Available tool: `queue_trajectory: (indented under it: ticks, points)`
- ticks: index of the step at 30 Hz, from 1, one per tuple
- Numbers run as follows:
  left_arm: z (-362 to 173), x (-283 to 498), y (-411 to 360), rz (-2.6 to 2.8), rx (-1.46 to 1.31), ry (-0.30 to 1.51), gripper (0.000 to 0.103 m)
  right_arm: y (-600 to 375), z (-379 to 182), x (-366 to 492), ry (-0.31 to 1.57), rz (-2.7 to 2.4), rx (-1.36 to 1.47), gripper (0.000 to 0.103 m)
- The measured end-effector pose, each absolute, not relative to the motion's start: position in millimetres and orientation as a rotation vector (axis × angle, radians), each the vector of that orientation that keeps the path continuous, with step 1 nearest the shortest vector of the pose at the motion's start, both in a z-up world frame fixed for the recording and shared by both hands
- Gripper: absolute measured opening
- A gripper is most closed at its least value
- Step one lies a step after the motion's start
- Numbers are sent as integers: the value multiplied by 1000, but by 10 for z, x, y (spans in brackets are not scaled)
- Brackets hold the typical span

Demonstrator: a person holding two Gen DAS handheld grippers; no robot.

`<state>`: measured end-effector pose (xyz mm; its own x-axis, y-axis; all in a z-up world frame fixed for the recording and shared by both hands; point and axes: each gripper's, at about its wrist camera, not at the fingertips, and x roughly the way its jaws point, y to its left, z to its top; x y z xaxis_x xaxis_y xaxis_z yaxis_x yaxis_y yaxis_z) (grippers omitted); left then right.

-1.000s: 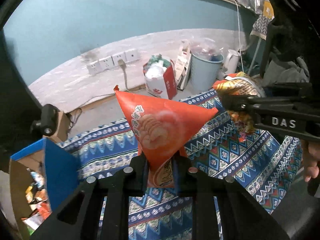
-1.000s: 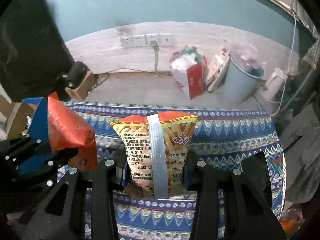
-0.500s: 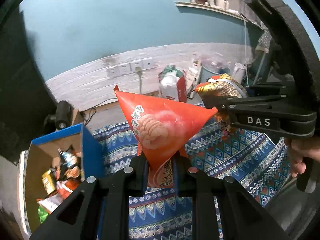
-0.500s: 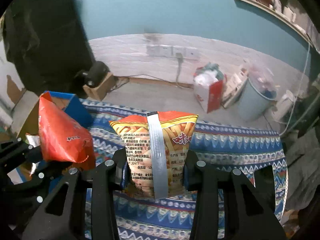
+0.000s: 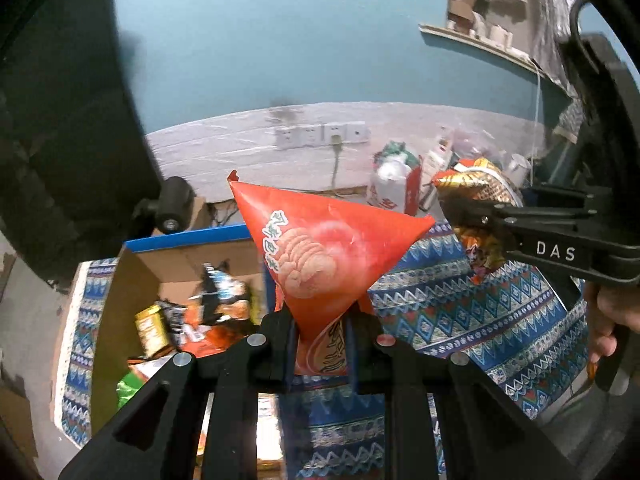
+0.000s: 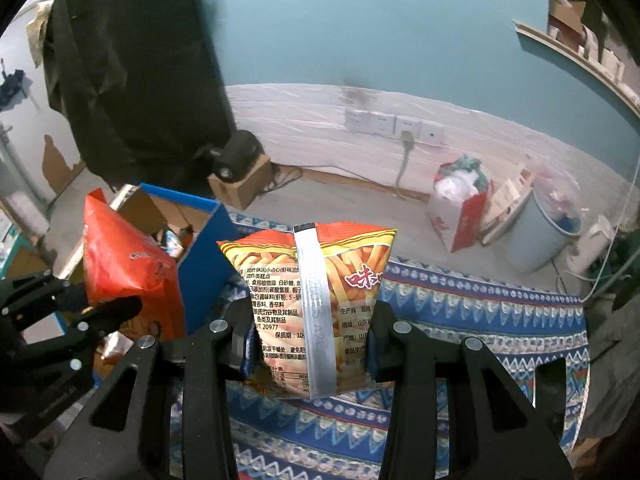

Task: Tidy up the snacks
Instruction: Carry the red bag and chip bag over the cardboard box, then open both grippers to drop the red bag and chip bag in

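My left gripper [image 5: 320,340] is shut on the bottom corner of a puffed red snack bag [image 5: 320,256], held up in the air. That red bag [image 6: 124,272] also shows at the left of the right wrist view, above the box. My right gripper [image 6: 312,340] is shut on a yellow-orange fries bag [image 6: 316,300], its silver back seam facing me. The fries bag [image 5: 476,200] and right gripper [image 5: 472,216] appear at the right in the left wrist view. An open cardboard box with blue sides [image 5: 188,240] sits lower left, holding several snack packs.
A blue patterned cloth [image 6: 480,320] covers the surface below. By the far wall stand a red-and-white bag [image 6: 460,216], a pale blue bin [image 6: 540,240] and a white kettle [image 6: 592,248]. Wall sockets [image 6: 392,124] and a black camera on a small box [image 6: 236,156] sit behind.
Both grippers have swung left with their bags and risen a little. The blue box, first only an edge at the left, now lies open below the red bag.
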<state>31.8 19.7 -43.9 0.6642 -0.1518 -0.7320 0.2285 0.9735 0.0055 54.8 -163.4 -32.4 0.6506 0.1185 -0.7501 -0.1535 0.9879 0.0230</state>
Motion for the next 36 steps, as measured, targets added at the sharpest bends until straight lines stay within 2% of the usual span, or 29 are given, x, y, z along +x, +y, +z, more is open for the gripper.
queue_trajectory:
  ticks: [15, 31, 32, 33, 35, 36]
  points:
    - [-430, 361, 1118, -62, -24, 843, 20, -793, -423, 850, 859, 280, -98, 39]
    - [-907, 551, 1896, 60, -114, 976, 20, 57, -745, 1157, 939, 409, -132, 39]
    - [-942, 567, 1932, 71, -117, 986, 23, 88, -765, 1163, 944, 416, -132, 39]
    - [-973, 578, 1969, 86, -123, 1000, 33, 135, -786, 1171, 951, 424, -135, 39]
    - [-987, 560, 2029, 110, -135, 1002, 47, 214, -828, 1182, 963, 436, -138, 39]
    - [-975, 552, 2041, 115, -137, 998, 50, 252, -850, 1188, 970, 444, -139, 39]
